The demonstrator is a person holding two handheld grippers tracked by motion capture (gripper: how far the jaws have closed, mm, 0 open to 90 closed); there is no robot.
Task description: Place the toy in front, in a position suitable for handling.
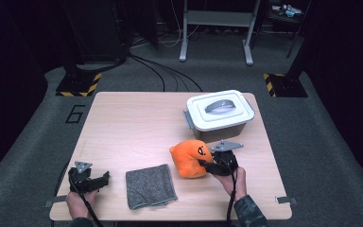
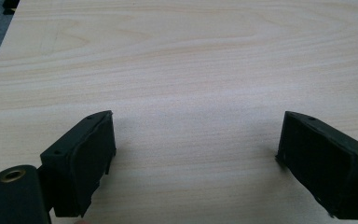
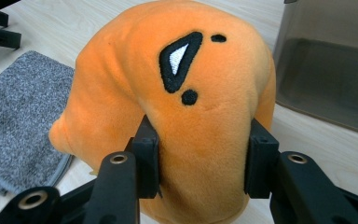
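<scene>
An orange plush toy (image 1: 188, 157) with a black and white stitched mark sits on the wooden table (image 1: 132, 123), just in front of the lidded box. My right gripper (image 1: 207, 165) is shut on the plush toy (image 3: 186, 107), its two pads pressing into the fabric from either side. A grey cloth (image 1: 150, 186) lies flat to the left of the toy, and its edge (image 3: 18, 116) lies at the left of the right gripper view. My left gripper (image 1: 105, 178) rests near the table's front left corner, open, with bare wood between its fingers (image 2: 93, 154).
A grey plastic box with a white handled lid (image 1: 220, 109) stands at the back right of the table, close behind the toy; its dark wall (image 3: 326, 70) is right beside the plush. Dark floor, cables and a metal stand leg surround the table.
</scene>
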